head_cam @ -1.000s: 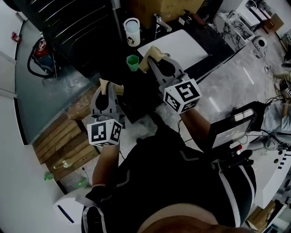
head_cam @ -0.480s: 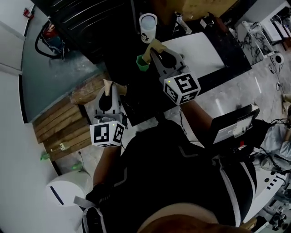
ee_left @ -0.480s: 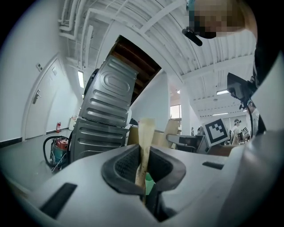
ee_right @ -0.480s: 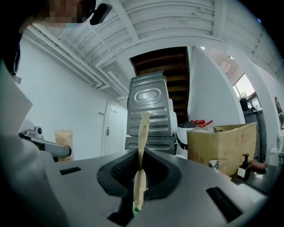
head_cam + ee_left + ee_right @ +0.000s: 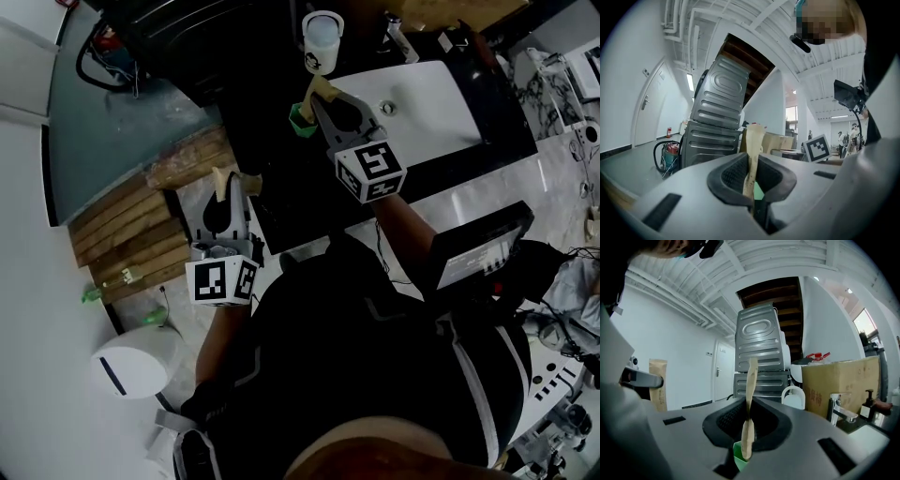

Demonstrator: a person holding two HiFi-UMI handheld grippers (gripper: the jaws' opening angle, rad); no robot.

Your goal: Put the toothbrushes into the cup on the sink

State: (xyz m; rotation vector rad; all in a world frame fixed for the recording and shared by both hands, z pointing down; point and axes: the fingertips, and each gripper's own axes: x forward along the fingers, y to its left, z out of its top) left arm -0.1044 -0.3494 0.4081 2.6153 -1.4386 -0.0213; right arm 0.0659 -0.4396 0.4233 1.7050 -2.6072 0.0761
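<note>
Jaws nearly together in both gripper views: we find the left gripper [image 5: 752, 174] pinching one paper-wrapped toothbrush [image 5: 754, 140] upright, the right gripper [image 5: 747, 423] a second toothbrush [image 5: 751, 376]. Only the head view sets the green cup [image 5: 300, 114] on the dark counter [image 5: 267, 131] beside the white sink [image 5: 441, 98], at the right gripper's tip. Wooden planks [image 5: 131, 244] lie on the grey floor [image 5: 112, 122].

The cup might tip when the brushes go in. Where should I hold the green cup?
Its upper wall, from the person's left, probably: the green cup stands upright and open-topped, and the right gripper with its toothbrush crowds its other side.
</note>
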